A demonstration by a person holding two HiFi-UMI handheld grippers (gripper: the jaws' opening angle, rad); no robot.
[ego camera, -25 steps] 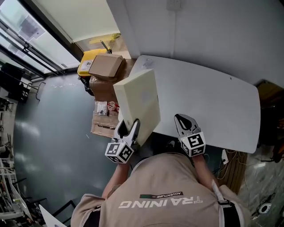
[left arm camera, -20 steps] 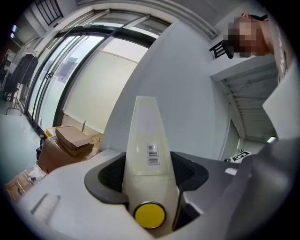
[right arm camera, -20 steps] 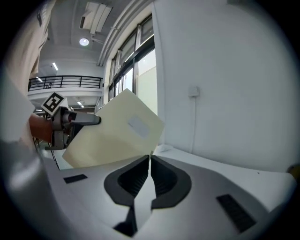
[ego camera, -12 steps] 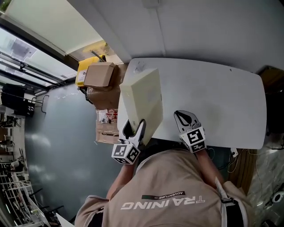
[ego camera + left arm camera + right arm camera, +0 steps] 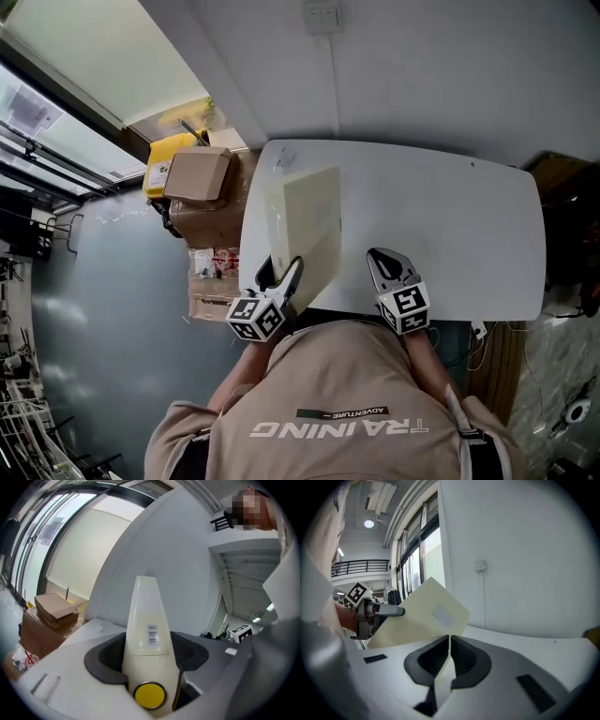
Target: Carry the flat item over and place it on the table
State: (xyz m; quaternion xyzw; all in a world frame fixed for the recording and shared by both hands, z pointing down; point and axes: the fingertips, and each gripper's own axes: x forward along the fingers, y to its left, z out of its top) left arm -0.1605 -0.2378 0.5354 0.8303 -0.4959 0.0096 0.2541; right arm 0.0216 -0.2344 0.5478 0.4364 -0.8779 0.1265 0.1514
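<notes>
Since the earlier frame, the board had swung further over the table and stood more nearly on edge, and the person had stepped closer to the table's near side. The left gripper [image 5: 279, 275] [image 5: 149, 645] was clamped on the near end of the cream flat board [image 5: 305, 220] [image 5: 147, 609] [image 5: 421, 616], a dark pad pressed against each face. In the left gripper view the board rose edge-on from between the jaws, with a barcode label [image 5: 152, 634] on its narrow edge. From that grip the board reached away over the left part of the white table [image 5: 450, 220], tilted; whether its far edge touched the tabletop could not be told. The right gripper [image 5: 378, 256] [image 5: 449, 644] hung to the right of the board and apart from it, over the table's near edge, its jaws closed together on nothing. Left of the table, on the floor, sat stacked cardboard boxes [image 5: 197, 173] [image 5: 52, 609] with a yellow bin [image 5: 161, 166] just behind them. On the far wall a white wall socket [image 5: 322, 16] showed above the table. The person's beige shirt [image 5: 337, 403] filled the near foreground of the head view.
</notes>
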